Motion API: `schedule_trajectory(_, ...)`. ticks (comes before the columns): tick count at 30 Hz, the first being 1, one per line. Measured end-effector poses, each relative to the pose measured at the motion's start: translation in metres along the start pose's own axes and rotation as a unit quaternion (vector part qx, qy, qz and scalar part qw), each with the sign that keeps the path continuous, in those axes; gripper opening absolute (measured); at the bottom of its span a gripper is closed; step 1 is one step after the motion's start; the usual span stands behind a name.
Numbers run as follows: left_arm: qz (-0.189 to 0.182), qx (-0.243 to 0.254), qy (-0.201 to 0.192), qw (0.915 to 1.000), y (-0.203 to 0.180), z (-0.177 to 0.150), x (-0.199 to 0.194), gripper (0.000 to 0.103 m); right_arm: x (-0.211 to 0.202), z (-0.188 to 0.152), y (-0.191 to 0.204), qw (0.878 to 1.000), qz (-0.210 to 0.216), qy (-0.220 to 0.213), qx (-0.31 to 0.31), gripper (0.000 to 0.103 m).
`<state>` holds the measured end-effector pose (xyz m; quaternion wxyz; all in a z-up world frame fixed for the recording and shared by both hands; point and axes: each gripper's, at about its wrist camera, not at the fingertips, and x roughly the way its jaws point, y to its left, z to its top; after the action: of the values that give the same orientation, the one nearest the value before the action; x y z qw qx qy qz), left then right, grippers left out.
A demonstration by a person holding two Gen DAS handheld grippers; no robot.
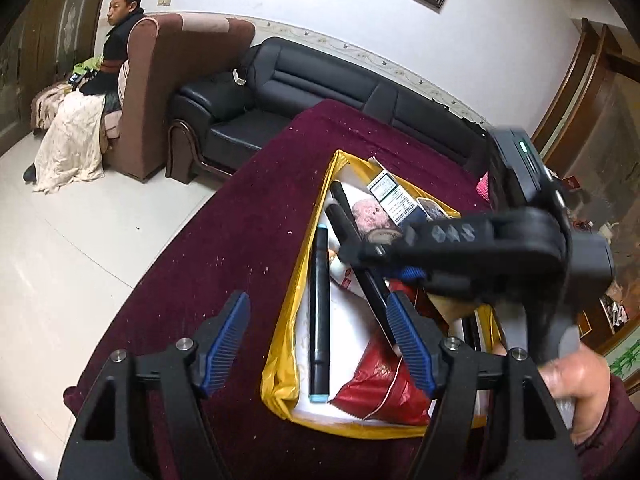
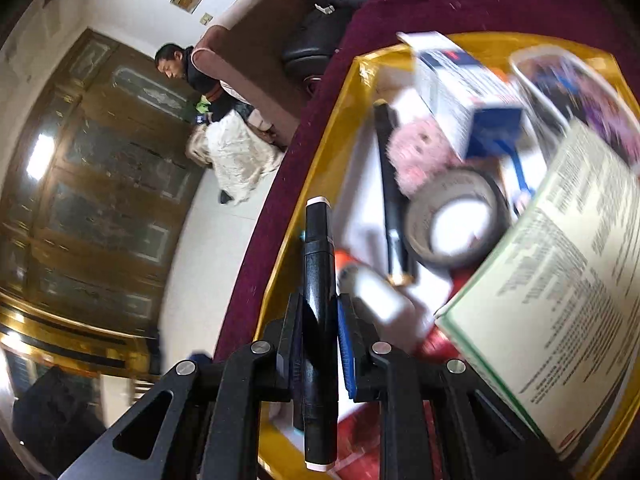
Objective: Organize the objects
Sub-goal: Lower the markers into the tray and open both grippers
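A yellow tray sits on the maroon table, full of items: a black marker with a light blue end, black pens, a pink fuzzy thing, a small white box and a red packet. My left gripper is open above the tray's near end. My right gripper is shut on a black marker, over the tray's left edge. The right gripper body shows blurred in the left wrist view.
In the right wrist view the tray also holds a tape roll, a white and blue box, a pink fuzzy thing and a printed leaflet. A black sofa, a brown armchair and a seated man are beyond the table.
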<state>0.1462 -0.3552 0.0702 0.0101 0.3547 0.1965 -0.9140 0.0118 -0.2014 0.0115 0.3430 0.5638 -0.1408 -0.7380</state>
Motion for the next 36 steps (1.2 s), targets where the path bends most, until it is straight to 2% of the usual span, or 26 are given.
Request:
schedule_trajectory(8,-0.018,-0.010,0.005,0.9998,0.007,-0.005,0.001,0.070,0.009,0.018,0.038,0.992,-0.101,-0.044,-0.060,0.016)
schedule_trajectory(12,-0.024,-0.014,0.013,0.9995,0.011,-0.009,0.005,0.070,0.025,0.027,0.044,0.988,-0.135,-0.036,-0.059,0.016)
schedule_trajectory(17,-0.029,-0.020,0.017,0.9992,0.012,-0.013,0.007,0.070,0.032,0.040,0.046,0.986,-0.154,-0.030,-0.052,0.016)
schedule_trajectory(20,-0.031,-0.021,0.017,0.9991,0.013,-0.013,0.007,0.071,0.025,0.039,0.038,0.991,-0.130,-0.020,-0.022,0.018)
schedule_trajectory(23,-0.033,-0.022,0.020,0.9990,0.015,-0.014,0.009,0.071,0.015,0.034,0.031,0.994,-0.104,-0.020,0.000,0.025)
schedule_trajectory(28,-0.037,-0.021,0.026,0.9987,0.011,-0.014,0.013,0.071,-0.008,0.017,0.030,0.997,-0.060,-0.042,0.008,0.051)
schedule_trajectory(31,-0.038,-0.018,0.027,0.9987,0.009,-0.015,0.012,0.072,-0.031,0.007,0.034,0.997,-0.036,-0.073,-0.002,0.067)
schedule_trajectory(34,-0.036,-0.020,0.026,0.9988,0.009,-0.014,0.011,0.076,-0.065,-0.004,0.032,0.994,-0.014,-0.110,-0.012,0.074)
schedule_trajectory(35,-0.035,-0.022,0.025,0.9989,0.009,-0.014,0.010,0.077,-0.078,-0.008,0.030,0.992,-0.013,-0.126,-0.016,0.076)
schedule_trajectory(36,-0.034,-0.024,0.024,0.9989,0.009,-0.013,0.010,0.077,-0.092,-0.010,0.028,0.988,-0.027,-0.148,-0.019,0.082)
